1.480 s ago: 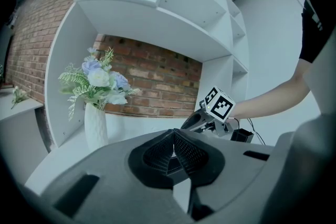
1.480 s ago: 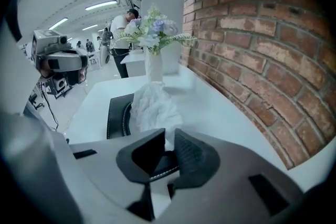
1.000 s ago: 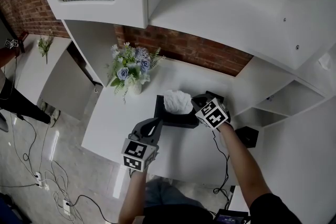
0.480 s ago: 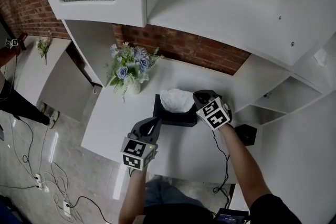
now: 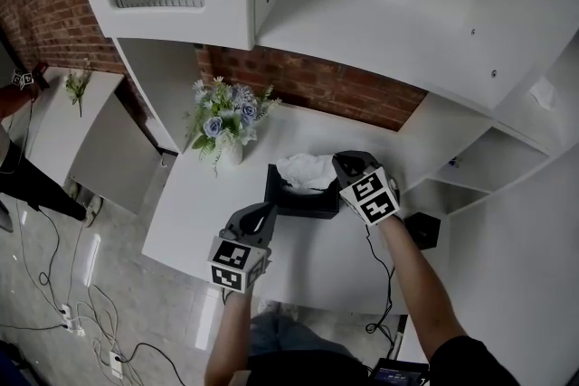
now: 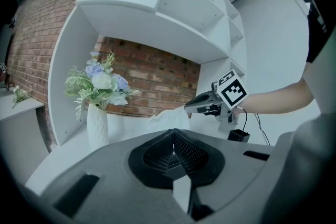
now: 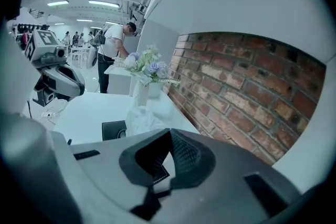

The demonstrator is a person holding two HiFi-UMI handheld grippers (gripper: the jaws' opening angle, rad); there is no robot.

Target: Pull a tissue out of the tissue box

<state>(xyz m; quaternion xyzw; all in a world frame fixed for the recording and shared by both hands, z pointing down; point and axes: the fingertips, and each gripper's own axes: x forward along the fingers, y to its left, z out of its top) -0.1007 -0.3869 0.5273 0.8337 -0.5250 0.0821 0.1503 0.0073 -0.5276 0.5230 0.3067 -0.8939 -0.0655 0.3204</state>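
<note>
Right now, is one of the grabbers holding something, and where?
The right gripper pinches the tissue by its upper edge between shut jaws. The left gripper holds nothing.

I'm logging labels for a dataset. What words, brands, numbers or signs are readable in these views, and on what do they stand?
No readable text in any view.
On the left gripper and right gripper: black-and-white square patterns only, no letters or digits.
On the black tissue box and the white tissue: no print visible.
</note>
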